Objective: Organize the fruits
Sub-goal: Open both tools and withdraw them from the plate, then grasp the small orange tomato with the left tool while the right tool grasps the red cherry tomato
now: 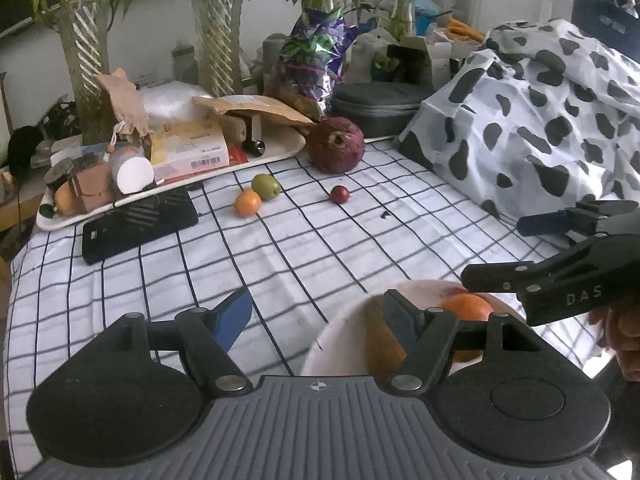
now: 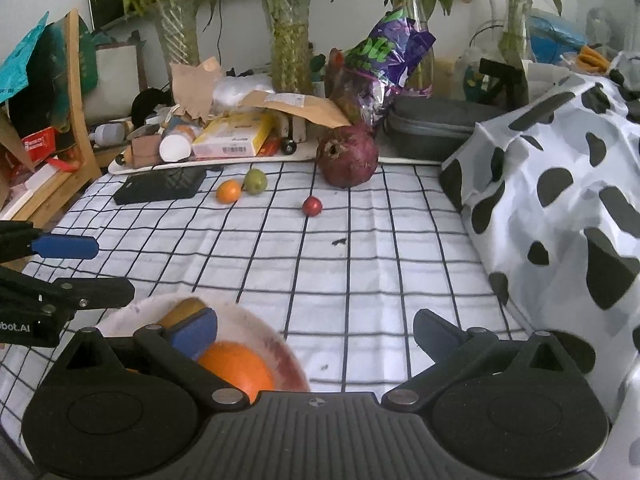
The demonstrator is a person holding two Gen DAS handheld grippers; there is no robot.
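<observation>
Both claws stood spread and empty: left gripper [image 1: 318,312], right gripper [image 2: 316,330]. White bowl [image 2: 280,344] held an orange [image 2: 236,364] (wooden shelf [image 2: 80,128] visible only from the right wrist).
</observation>
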